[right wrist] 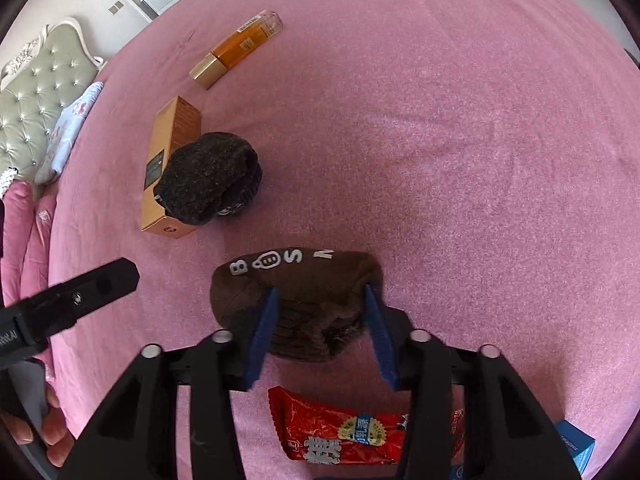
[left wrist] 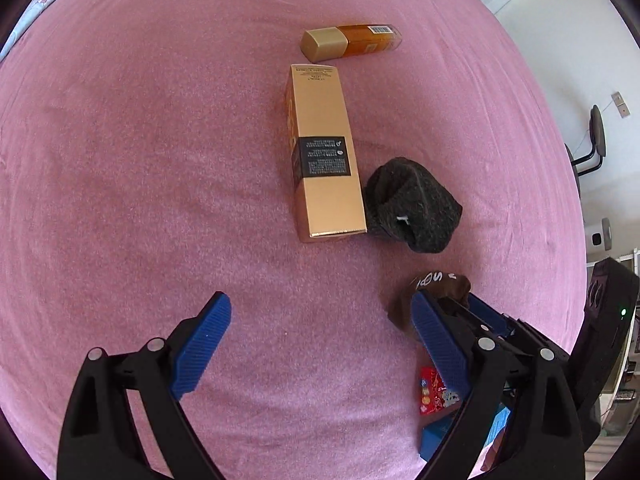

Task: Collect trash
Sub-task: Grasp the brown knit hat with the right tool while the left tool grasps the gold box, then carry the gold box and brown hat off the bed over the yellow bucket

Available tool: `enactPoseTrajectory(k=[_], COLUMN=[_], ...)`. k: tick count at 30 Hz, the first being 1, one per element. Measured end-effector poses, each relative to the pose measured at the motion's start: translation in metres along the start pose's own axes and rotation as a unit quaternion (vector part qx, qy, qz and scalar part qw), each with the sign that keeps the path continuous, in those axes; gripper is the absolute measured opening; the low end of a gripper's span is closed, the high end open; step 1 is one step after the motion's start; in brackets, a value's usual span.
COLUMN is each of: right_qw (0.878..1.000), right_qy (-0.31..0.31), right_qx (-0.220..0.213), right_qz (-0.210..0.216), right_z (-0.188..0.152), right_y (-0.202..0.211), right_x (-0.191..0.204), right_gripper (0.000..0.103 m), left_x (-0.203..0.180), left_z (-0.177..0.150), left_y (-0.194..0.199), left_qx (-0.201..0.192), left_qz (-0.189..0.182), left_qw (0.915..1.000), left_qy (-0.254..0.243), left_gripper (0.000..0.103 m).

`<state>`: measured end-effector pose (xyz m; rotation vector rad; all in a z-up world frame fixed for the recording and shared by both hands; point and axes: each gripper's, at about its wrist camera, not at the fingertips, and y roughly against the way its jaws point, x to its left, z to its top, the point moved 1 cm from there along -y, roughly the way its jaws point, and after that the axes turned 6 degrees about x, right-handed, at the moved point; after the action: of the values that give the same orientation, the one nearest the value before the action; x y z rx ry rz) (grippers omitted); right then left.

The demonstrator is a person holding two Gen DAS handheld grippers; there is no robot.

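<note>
— Claw on your right hand (right wrist: 320,332): where was it?

— Your right claw had its two blue fingers (right wrist: 262,336) on either side of the brown hat (right wrist: 296,300), the one with white letters along its far edge. The fingers were pressed into the fabric, so it was closed on the hat, which lay on the pink bed (right wrist: 460,160).

— And your left claw?

— Your left claw (left wrist: 320,340) stood wide apart and held nothing; only pink sheet showed between its fingers. From the right wrist view, its black body came in from the left edge, near the brown hat but not touching it.

— Where was the trash?

— A red snack wrapper (right wrist: 340,432) lay flat on the bed just under your right claw, on your side of the hat. A blue box (right wrist: 576,446) sat at the lower right, partly hidden. Farther out, a long gold carton (left wrist: 324,152) lay on its side, and a dark grey knit hat (left wrist: 416,204) rested against its right side. Beyond the carton, close to its far end, an amber bottle with a gold cap (left wrist: 352,42) lay on its side.
</note>
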<state>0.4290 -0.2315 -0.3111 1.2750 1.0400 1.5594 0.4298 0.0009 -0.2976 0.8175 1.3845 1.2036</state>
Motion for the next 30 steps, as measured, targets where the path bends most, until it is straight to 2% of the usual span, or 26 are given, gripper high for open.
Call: enactPoseTrajectory(k=[1,2,4,9,19,20,22,24,25,26,30], right_qw=[1.000,1.000,1.000,0.999,0.999,0.999,0.998,0.998,0.997,0.997,0.995], right_qy=[0.002,0.001,-0.002,-0.001,0.000,-0.002,-0.005,-0.009,-0.011,-0.013,-0.021], right_qx=[-0.003,-0.008,-0.015,-0.016,-0.020,-0.022,-0.024,-0.027,-0.029,-0.030,-0.033], right_qz=[0.003,0.010,0.025,0.034,0.045,0.047,0.054,0.060,0.064,0.068,0.088], right_z=[0.000,0.000,0.003,0.015,0.016,0.015,0.017,0.018,0.019,0.020,0.026], right_y=[0.000,0.001,0.003,0.001,-0.005,-0.004,-0.003,0.000,0.001,0.002,0.008], right_x=[0.001,0.002,0.002,0.003,0.004,0.003,0.002,0.001,0.001,0.000,0.000], right_gripper=[0.011,0.010,0.010,0.010,0.010,0.010,0.010,0.010,0.010,0.010,0.010], left_x=[0.001,0.003,0.005,0.009,0.011,0.010,0.010,0.009,0.009,0.010,0.019], left_z=[0.003,0.007,0.015,0.039,0.066,0.067,0.069,0.069,0.068,0.067,0.058], left_y=[0.000,-0.001,-0.002,-0.014,-0.043,-0.045,-0.046,-0.047,-0.047,-0.046,-0.038], left_qx=[-0.001,-0.002,-0.005,-0.007,0.003,0.002,-0.002,-0.005,-0.008,-0.010,-0.014], left_qz=[0.000,0.000,0.002,0.017,0.034,0.034,0.041,0.059,0.065,0.065,0.041], left_qw=[1.0000,1.0000,1.0000,0.9998,0.9993,0.9993,0.9991,0.9982,0.9978,0.9978,0.9989], left_qy=[0.001,0.001,0.002,0.005,0.012,0.012,0.010,-0.001,-0.007,-0.012,-0.014], left_gripper=[0.091,0.091,0.091,0.091,0.089,0.086,0.074,0.052,0.047,0.039,0.037])
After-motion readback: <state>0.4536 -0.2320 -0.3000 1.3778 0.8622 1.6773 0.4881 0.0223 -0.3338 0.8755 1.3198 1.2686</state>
